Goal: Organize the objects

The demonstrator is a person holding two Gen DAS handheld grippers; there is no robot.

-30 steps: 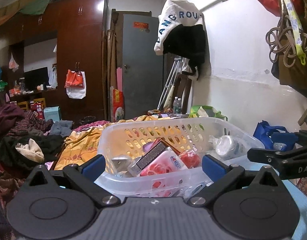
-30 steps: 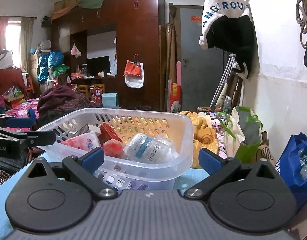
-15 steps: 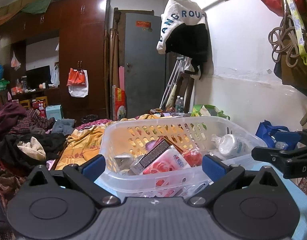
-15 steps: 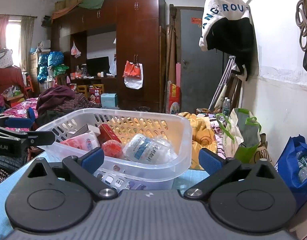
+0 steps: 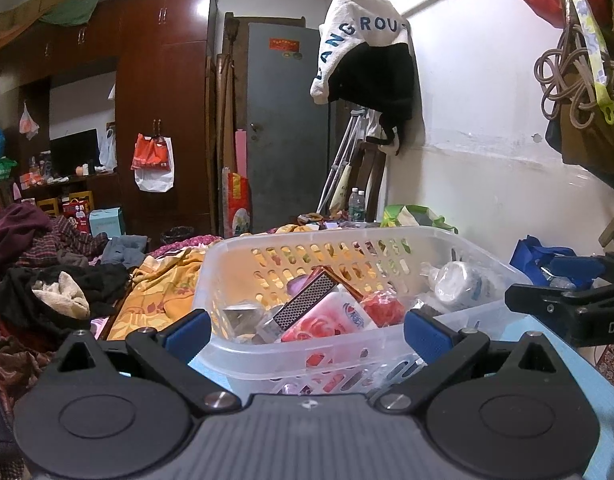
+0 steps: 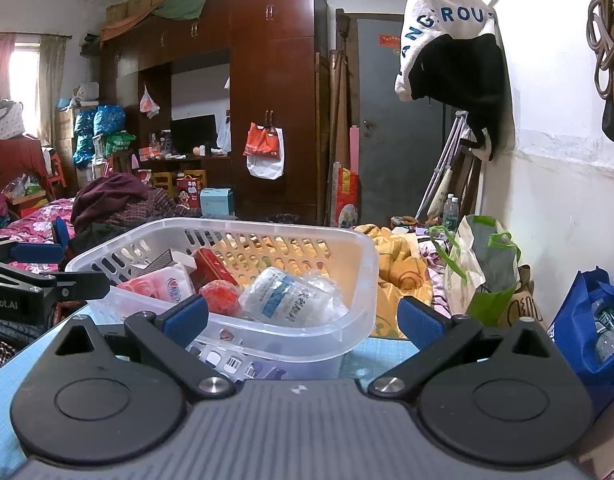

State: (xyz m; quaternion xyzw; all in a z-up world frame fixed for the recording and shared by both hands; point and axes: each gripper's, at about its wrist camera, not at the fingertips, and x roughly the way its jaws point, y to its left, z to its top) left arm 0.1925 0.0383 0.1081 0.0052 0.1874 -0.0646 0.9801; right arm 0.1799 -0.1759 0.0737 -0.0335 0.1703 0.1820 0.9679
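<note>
A clear plastic basket [image 5: 347, 234] stands on the light blue table right in front of both grippers. It holds a pink tissue pack [image 5: 327, 320], a box with a dotted side [image 5: 307, 300], a red ball [image 5: 383, 308] and a crumpled clear bottle [image 5: 459, 284]. My left gripper [image 5: 307, 334] is open and empty, its blue pads either side of the basket's near wall. In the right wrist view the basket [image 6: 267, 226] sits left of centre, with the bottle [image 6: 291, 300] nearest. My right gripper [image 6: 303, 318] is also open and empty. Each gripper shows at the other view's edge.
A white wall runs along the right, with a hooded jacket [image 5: 363, 52] and bags hanging on it. A blue bag [image 6: 595, 320] and a green-handled bag [image 6: 483, 268] stand right of the table. Piled clothes [image 5: 47, 280] lie to the left, with a dark wardrobe [image 6: 275, 100] behind.
Almost nothing has changed. Both views have drifted very slightly, and the basket and its contents lie as before. Both grippers stay open.
</note>
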